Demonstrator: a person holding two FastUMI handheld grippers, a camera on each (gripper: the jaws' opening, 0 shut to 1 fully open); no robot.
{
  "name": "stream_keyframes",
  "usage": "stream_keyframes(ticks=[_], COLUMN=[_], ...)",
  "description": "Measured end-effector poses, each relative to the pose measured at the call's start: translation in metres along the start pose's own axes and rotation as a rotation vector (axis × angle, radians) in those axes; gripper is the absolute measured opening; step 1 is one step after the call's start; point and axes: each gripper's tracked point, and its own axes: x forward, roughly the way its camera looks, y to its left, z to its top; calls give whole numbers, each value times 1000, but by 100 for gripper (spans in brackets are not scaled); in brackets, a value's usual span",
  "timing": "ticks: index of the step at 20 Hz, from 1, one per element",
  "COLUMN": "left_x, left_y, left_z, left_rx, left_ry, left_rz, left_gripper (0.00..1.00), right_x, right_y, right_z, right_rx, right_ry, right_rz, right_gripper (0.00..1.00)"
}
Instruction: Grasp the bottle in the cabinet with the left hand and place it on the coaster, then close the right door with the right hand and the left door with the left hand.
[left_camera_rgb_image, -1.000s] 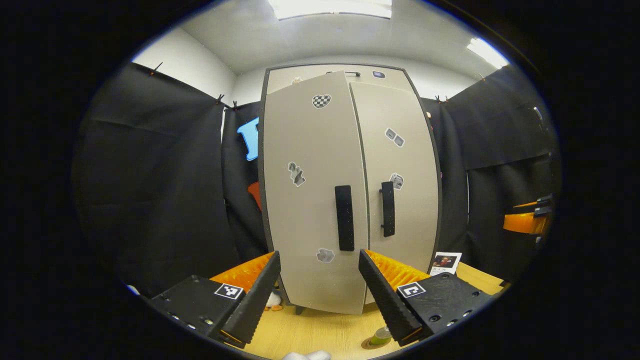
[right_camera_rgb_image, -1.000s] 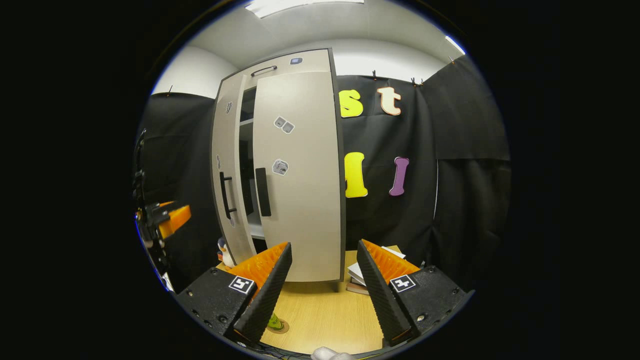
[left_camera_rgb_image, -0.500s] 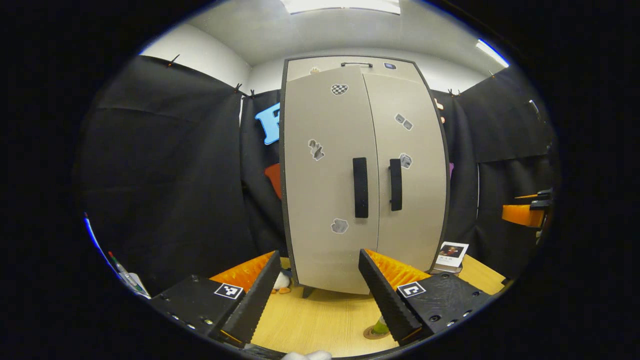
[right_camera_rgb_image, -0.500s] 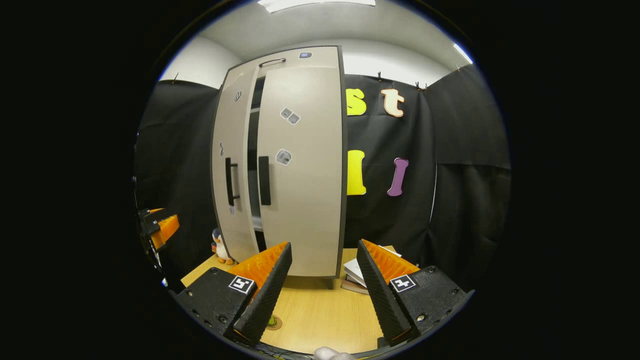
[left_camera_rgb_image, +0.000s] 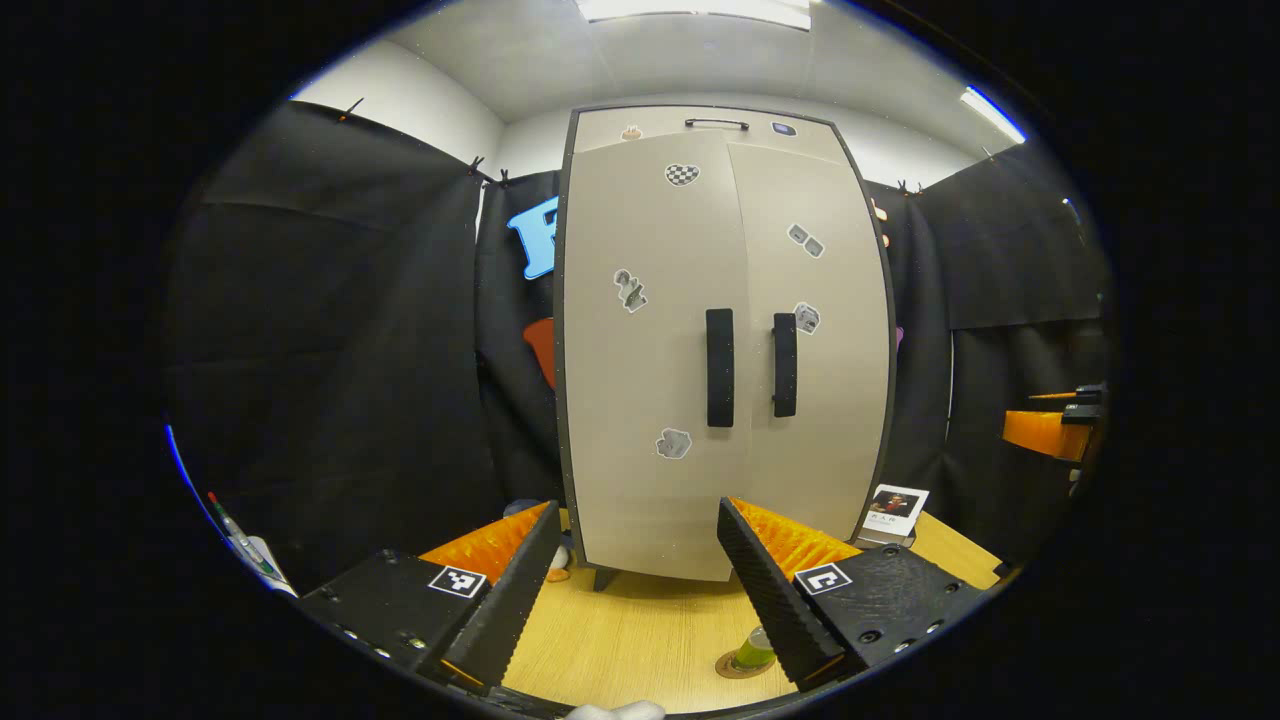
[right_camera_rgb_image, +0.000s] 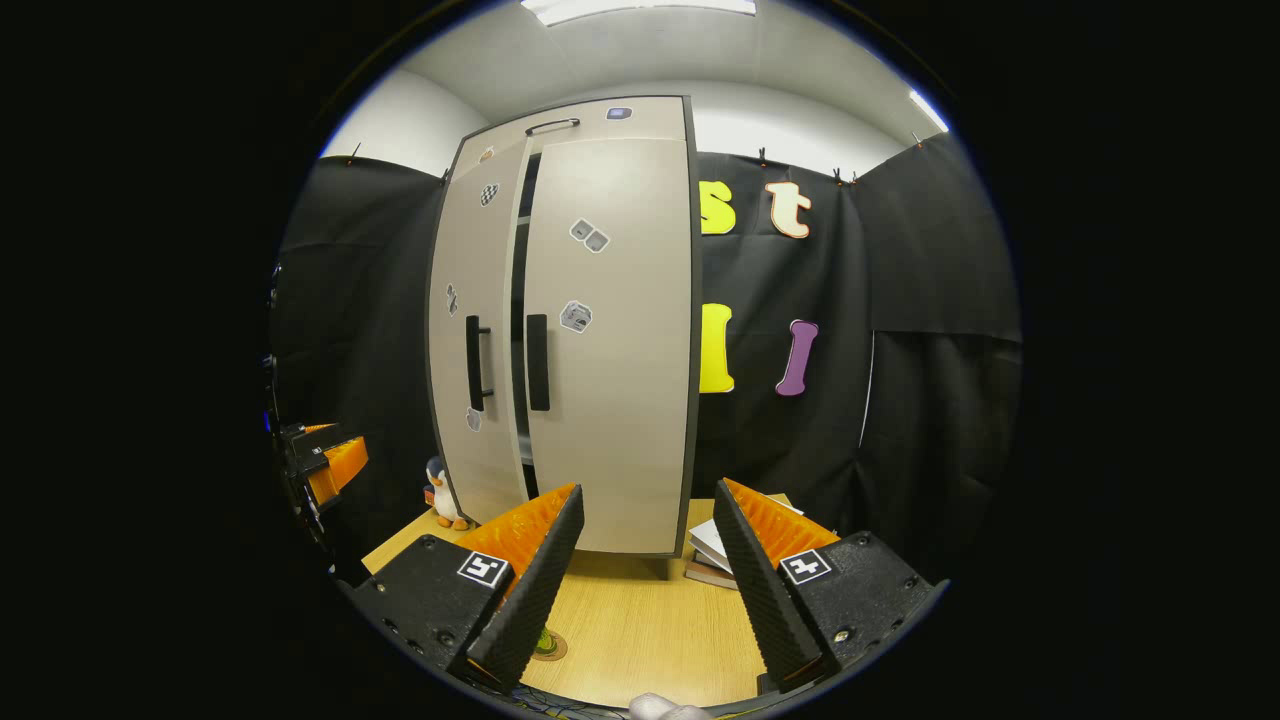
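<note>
The cabinet (left_camera_rgb_image: 725, 340) stands tall on the surface (left_camera_rgb_image: 650, 640), and from the left gripper view its two doors look nearly flush. The right gripper view tells more: a dark slit runs between the left door (right_camera_rgb_image: 470, 330) and the right door (right_camera_rgb_image: 610, 340), so the left door looks not quite home. That last closing push is the step in hand, by my reading.

To do it well, press flat on the left door's panel near its handle (left_camera_rgb_image: 719, 367), the edge far from the hinge, and push straight in until the slit is gone. Don't hook the handle; a steady shove does it.

The left hand-held gripper (left_camera_rgb_image: 635, 590) is released, fingers spread, holding nothing, well short of the door. The right hand-held gripper (right_camera_rgb_image: 648, 580) is likewise spread and empty, clear of the cabinet.

Low on the surface, the bottle (left_camera_rgb_image: 756, 650) sits on the coaster (left_camera_rgb_image: 735, 668), just beside the left gripper's finger. Keep the sweep forward from clipping it.
</note>
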Motion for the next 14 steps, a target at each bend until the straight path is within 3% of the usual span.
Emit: stream_keyframes(ticks=[14], left_x=[-3], left_y=[-22], left_z=[-2], left_rx=[36], left_ry=[18], left_rz=[-75], left_gripper=[96], right_x=[-18], right_y=[-3], right_z=[-7], right_rx=[13], right_ry=[9], right_rz=[-26], right_gripper=[81])
